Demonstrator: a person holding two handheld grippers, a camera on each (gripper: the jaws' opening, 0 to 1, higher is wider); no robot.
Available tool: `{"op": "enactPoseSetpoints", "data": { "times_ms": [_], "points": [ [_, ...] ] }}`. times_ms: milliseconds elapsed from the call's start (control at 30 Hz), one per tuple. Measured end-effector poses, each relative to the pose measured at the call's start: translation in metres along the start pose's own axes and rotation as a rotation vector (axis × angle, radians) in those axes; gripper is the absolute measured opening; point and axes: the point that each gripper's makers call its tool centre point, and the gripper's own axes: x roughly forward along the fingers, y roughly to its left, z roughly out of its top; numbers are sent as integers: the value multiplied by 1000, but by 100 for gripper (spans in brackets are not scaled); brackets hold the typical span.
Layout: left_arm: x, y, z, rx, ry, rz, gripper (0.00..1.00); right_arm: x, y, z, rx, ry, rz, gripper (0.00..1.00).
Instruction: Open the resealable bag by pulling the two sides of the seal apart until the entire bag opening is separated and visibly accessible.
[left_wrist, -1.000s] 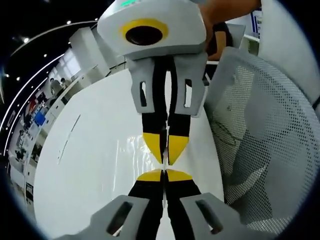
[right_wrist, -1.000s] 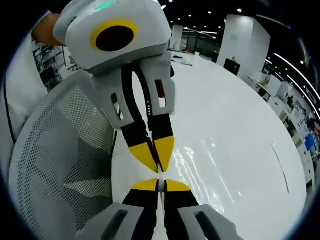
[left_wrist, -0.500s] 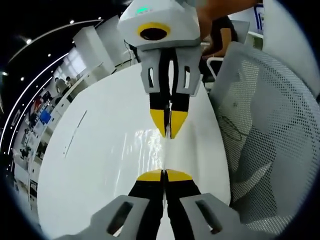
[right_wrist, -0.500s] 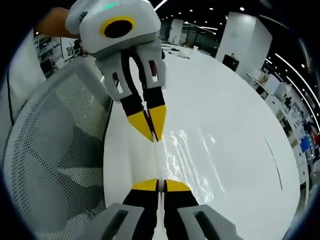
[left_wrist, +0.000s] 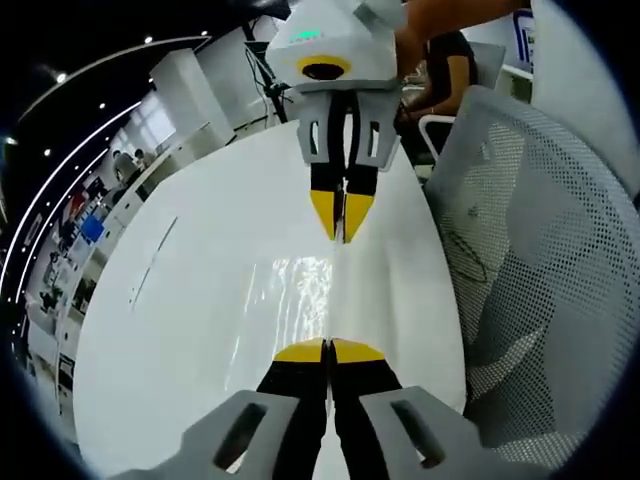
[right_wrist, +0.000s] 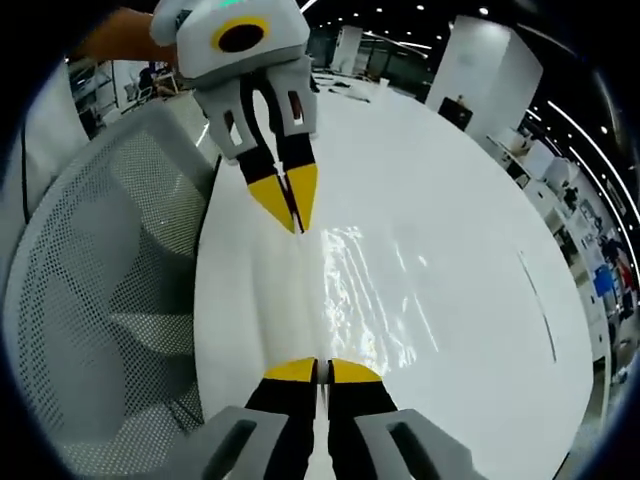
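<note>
The clear resealable bag (left_wrist: 300, 290) hangs stretched over the white table (left_wrist: 180, 330), glossy film catching the light between two grippers. The left gripper (left_wrist: 328, 350) is clamped on one side of its seal, the right gripper (right_wrist: 318, 370) pinching the opposite side, a mesh chair (right_wrist: 100, 300) alongside.

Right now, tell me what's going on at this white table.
A person is pulling a clear resealable plastic bag apart with two handheld tools. The left tool and the right tool are each shut on one side of the seal, facing each other, with the film stretched between them above the glossy white table. A grey mesh chair stands alongside.
</note>
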Motion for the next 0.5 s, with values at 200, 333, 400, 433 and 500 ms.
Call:
{"op": "enactPoseSetpoints", "data": {
  "times_ms": [200, 333, 400, 433, 500],
  "points": [
    [-2, 0, -5, -17, 6, -4, 0, 0, 1, -6, 5, 17, -8, 0],
    [-3, -2, -3, 32, 1, -1, 0, 0, 2, -5, 22, 18, -8, 0],
    [-2, -9, -1, 83, -23, -37, 0, -1, 0, -6, 52, 1, -13, 0],
    [-4, -4, -2, 150, -26, 10, 0, -2, 0, -4, 63, -13, -13, 0],
    [-4, -7, -4, 105, -26, -4, 0, -2, -1, -2, 56, -25, -29, 0]
  ]
}}
